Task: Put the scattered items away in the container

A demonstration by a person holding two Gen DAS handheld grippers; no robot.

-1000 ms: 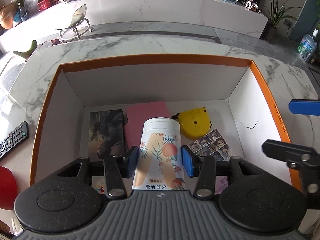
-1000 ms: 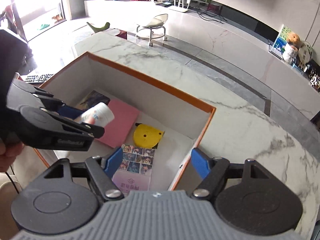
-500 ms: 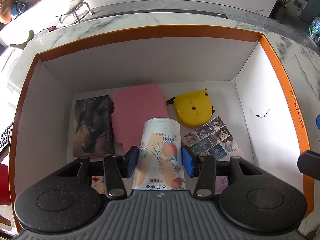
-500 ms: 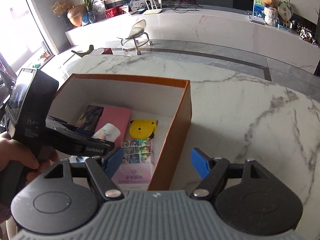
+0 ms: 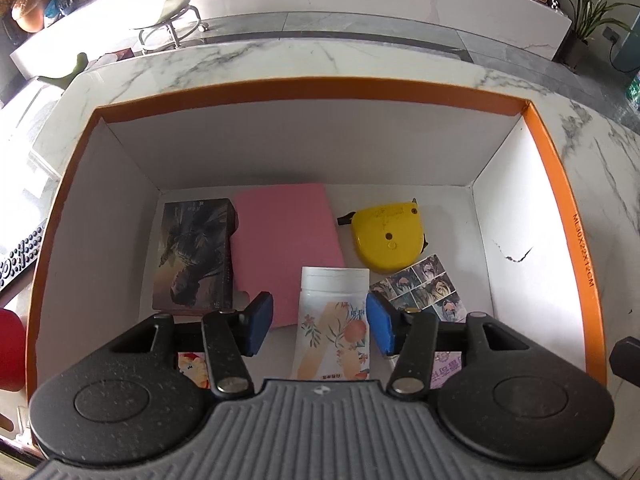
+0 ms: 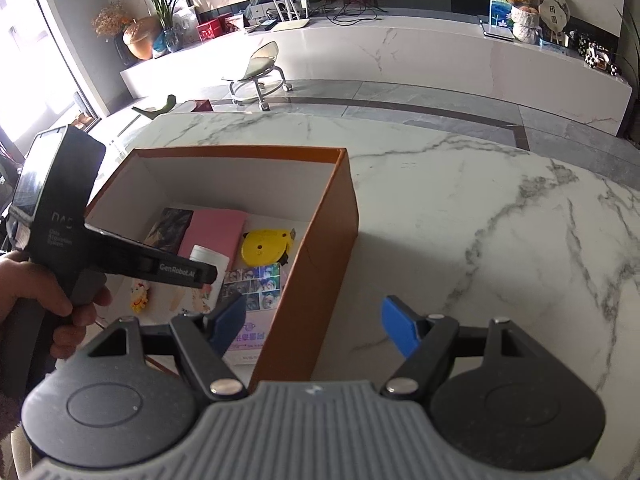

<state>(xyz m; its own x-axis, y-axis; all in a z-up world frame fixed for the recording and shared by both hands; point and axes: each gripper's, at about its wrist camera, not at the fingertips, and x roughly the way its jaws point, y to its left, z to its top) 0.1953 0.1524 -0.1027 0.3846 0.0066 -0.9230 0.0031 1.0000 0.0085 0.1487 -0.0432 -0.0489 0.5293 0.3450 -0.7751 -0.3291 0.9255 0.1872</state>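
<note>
The orange box (image 5: pixel 582 248) with white inner walls stands on the marble table; it also shows in the right wrist view (image 6: pixel 320 248). A white floral bottle (image 5: pixel 334 320) lies on the box floor between the pads of my left gripper (image 5: pixel 320 326), which is open, its jaws apart from the bottle. The bottle also shows in the right wrist view (image 6: pixel 208 258), partly hidden by the left gripper body. My right gripper (image 6: pixel 316 324) is open and empty, straddling the box's right wall.
In the box lie a dark book (image 5: pixel 196 256), a pink notebook (image 5: pixel 286 240), a yellow tape measure (image 5: pixel 386 236), a photo sheet (image 5: pixel 426 292) and a small toy (image 6: pixel 138 294). A remote (image 5: pixel 20 256) and a red object (image 5: pixel 10 344) lie left of the box.
My left gripper lowered the bottle into the box, then opened and let it go; it now lies on the floor. My right gripper swung right, over the box's right wall.
</note>
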